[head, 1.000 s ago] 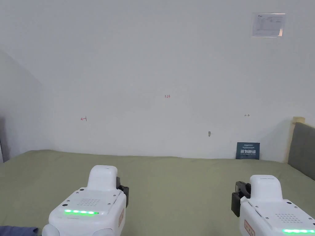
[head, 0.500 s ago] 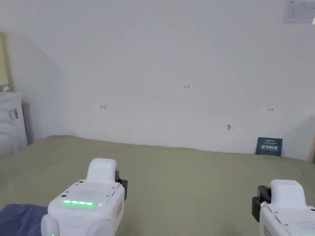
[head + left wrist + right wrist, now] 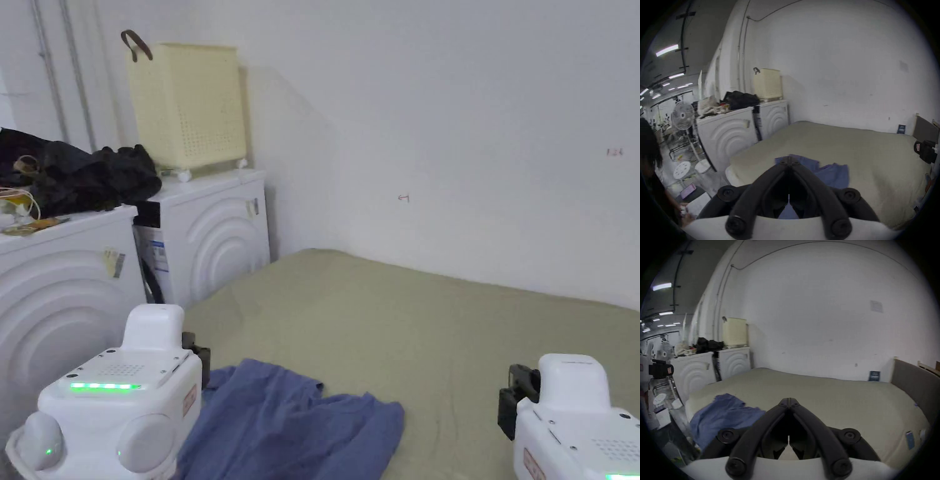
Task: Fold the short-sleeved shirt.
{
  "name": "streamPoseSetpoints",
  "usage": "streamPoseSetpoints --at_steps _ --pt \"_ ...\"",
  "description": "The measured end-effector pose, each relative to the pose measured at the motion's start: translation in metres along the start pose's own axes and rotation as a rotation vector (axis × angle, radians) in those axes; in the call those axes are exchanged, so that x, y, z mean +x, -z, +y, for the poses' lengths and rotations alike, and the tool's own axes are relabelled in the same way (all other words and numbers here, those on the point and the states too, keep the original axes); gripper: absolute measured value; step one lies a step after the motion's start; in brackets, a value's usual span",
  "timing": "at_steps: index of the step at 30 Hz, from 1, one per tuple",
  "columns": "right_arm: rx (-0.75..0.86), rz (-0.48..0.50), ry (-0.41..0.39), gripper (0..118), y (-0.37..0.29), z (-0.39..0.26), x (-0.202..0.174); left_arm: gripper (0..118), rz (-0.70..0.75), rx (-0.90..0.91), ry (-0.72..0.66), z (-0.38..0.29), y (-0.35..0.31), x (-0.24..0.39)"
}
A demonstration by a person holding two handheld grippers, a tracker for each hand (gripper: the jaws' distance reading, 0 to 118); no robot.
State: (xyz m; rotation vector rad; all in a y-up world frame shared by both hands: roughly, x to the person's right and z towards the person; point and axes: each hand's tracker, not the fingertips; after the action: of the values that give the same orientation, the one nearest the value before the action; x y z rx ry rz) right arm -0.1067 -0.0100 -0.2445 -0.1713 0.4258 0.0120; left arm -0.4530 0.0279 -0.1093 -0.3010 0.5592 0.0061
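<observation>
shirt (image 3: 294,425), blue and crumpled, lies in a heap on the olive-green bed (image 3: 425,325) at its near left corner, around 7 o'clock in the head view. it is bunched, so collar and sleeves cannot be told apart; its long axis runs roughly from 8 o'clock to 3 o'clock, with one lobe reaching toward the bed's middle.

left gripper (image 3: 789,160) hovers over the shirt's left part, its jaws closed tip to tip on nothing; whether the tips touch the cloth i cannot tell. right gripper (image 3: 788,400) hangs over bare sheet at the shirt's 3 o'clock side, jaws likewise closed and empty.

head view shows both grippers' white housings from behind but hides the jaw tips; each gripper view shows them meeting. left gripper view takes in a standing fan (image 3: 683,116) and a person (image 3: 649,146) at 9 o'clock. right gripper view shows a grey headboard (image 3: 914,382) at 3 o'clock. two white washing machines (image 3: 69,281) and a cream basket (image 3: 187,106) stand at the bed's left.
</observation>
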Motion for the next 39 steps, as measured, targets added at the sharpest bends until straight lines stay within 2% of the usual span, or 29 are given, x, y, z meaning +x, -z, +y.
streamPoseSetpoints --at_steps 7,15,18,26,27,28,29,30,31,35,37,39 --pt "-0.014 0.022 -0.017 0 0.017 -0.01 -0.017 0 0.036 -0.025 -0.02 -0.01 0.017 -0.017" --pt "-0.042 0.006 -0.02 0 0.04 -0.018 -0.009 0 -0.029 -0.089 0.009 -0.025 0.067 0.013" --pt "-0.077 -0.001 -0.042 0 0.046 -0.032 -0.005 0 -0.091 -0.182 0.024 -0.042 0.106 0.033" --pt "-0.249 -0.041 -0.094 0 0.052 -0.087 0.017 0 -0.3 -0.571 0.005 -0.113 0.235 0.088" --pt "-0.265 -0.039 -0.093 0 0.053 -0.092 0.019 4 -0.288 -0.623 -0.01 -0.121 0.25 0.091" --pt "-0.281 -0.045 -0.093 0 0.053 -0.097 0.021 18 -0.3 -0.666 -0.014 -0.129 0.262 0.094" --pt "-0.295 -0.051 -0.09 0 0.053 -0.101 0.023 68 -0.33 -0.686 0.007 -0.135 0.271 0.097" --pt "-0.304 -0.053 -0.086 0 0.052 -0.105 0.024 103 -0.341 -0.713 0.018 -0.142 0.278 0.101" --pt "-0.316 -0.049 -0.084 0 0.051 -0.109 0.026 117 -0.333 -0.765 0.033 -0.149 0.286 0.106" --pt "-0.349 -0.046 -0.087 0 0.046 -0.121 0.028 116 -0.3 -0.825 0.09 -0.168 0.294 0.119" --pt "-0.363 -0.045 -0.086 0 0.041 -0.125 0.029 116 -0.286 -0.793 0.172 -0.175 0.291 0.123" --pt "-0.372 -0.042 -0.081 0 0.034 -0.126 0.031 115 -0.286 -0.794 0.143 -0.171 0.288 0.121"
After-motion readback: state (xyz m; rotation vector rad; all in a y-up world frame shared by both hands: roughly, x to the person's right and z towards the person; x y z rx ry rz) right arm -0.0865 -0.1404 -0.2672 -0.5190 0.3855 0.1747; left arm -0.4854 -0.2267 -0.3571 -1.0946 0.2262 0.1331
